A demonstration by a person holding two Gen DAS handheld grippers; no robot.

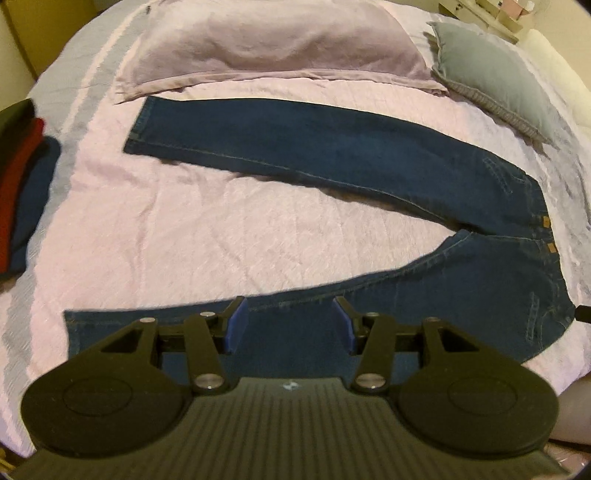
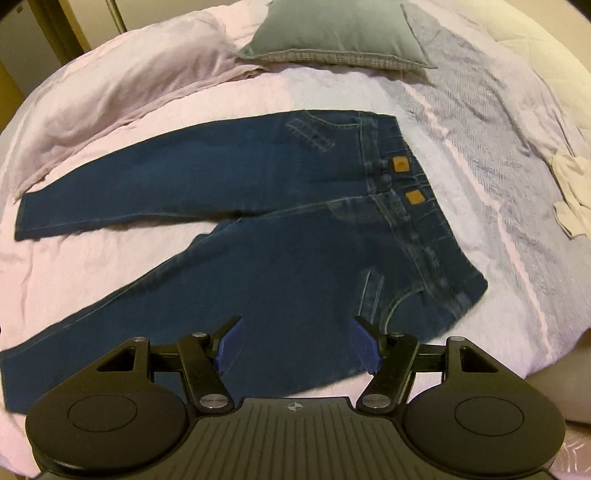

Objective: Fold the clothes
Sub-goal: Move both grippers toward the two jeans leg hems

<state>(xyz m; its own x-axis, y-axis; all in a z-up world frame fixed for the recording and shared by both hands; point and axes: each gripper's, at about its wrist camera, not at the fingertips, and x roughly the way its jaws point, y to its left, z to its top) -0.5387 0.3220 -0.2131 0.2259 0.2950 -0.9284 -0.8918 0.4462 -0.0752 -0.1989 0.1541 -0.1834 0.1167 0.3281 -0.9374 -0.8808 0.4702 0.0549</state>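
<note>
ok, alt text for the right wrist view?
Dark blue jeans lie spread on a pink bedspread, legs splayed, waistband to the right. The open right gripper hovers over the near leg; a grey pillow sits behind.

No readable text; the jeans (image 2: 258, 229) patches are too blurred.

1. The jeans (image 1: 332, 155) run under the left tongs (image 1: 290, 323) in the left wrist view, so the near leg's lower edge is hidden.
2. In the right wrist view the near leg's hem is covered by the right tongs (image 2: 295, 345).
3. A folded stack of clothes (image 1: 22, 192) is cut off by the left edge.
4. The pale cloth (image 2: 572, 192) is cut by the right edge; its kind is unclear.
5. The boxes (image 1: 509, 11) are too small to identify.
</note>
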